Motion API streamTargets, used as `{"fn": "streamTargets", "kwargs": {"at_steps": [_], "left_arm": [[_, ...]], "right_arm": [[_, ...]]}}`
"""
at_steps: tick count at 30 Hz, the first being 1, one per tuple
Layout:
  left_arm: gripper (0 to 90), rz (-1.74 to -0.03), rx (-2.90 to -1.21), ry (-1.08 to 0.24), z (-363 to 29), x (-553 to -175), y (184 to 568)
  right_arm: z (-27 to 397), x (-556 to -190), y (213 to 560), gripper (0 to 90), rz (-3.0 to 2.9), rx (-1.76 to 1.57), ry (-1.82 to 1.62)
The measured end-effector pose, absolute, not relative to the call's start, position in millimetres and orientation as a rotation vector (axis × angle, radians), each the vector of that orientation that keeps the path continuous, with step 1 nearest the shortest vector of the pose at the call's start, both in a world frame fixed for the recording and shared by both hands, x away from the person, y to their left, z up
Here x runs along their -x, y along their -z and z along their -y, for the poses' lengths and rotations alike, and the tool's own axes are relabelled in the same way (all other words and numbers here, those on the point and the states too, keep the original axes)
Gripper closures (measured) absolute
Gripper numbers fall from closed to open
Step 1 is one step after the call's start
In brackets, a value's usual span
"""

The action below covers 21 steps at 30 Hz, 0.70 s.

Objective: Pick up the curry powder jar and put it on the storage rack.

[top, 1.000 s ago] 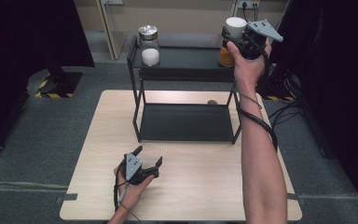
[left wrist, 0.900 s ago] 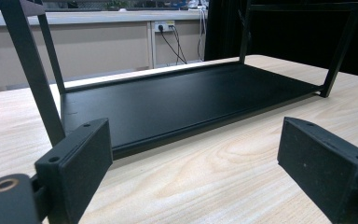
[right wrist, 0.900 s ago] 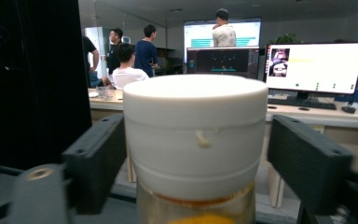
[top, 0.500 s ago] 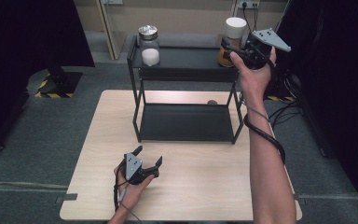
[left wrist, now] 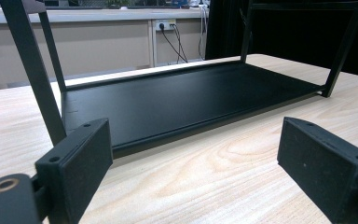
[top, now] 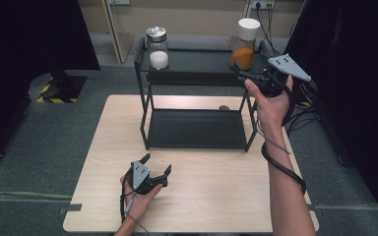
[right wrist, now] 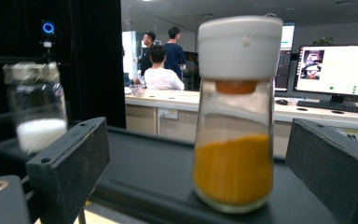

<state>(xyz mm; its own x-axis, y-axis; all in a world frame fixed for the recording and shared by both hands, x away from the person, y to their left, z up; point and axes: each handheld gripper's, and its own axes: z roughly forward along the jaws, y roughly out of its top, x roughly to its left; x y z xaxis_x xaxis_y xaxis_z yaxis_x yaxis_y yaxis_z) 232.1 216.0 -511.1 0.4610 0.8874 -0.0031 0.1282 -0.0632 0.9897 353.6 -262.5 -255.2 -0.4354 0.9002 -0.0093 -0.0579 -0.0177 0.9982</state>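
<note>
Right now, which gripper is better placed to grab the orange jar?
Right. The right gripper is open at the top shelf, the orange jar standing between its jaws. The left gripper sits low on the table.

We find no legible text, brand, number or sign in any view. The clear glass jar with the white cap and orange powder (right wrist: 235, 116) carries no label, nor does the clear glass jar with the metal lid and white powder (right wrist: 36, 112). The lit computer monitor (right wrist: 338, 70) in the right gripper view shows coloured dots and a small picture, too small to read. The yellow-and-black striped floor marking (top: 49, 93) bears no lettering.
</note>
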Motion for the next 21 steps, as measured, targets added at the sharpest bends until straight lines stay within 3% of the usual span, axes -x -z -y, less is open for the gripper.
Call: {"fn": "streamTargets", "kwargs": {"at_steps": [21], "left_arm": [[9.6, -0.929, -1.521, -0.8, -216, -232, 511]], "right_arm": [[267, -311, 304, 5.3, -1.547, -0.885, -1.555]]}}
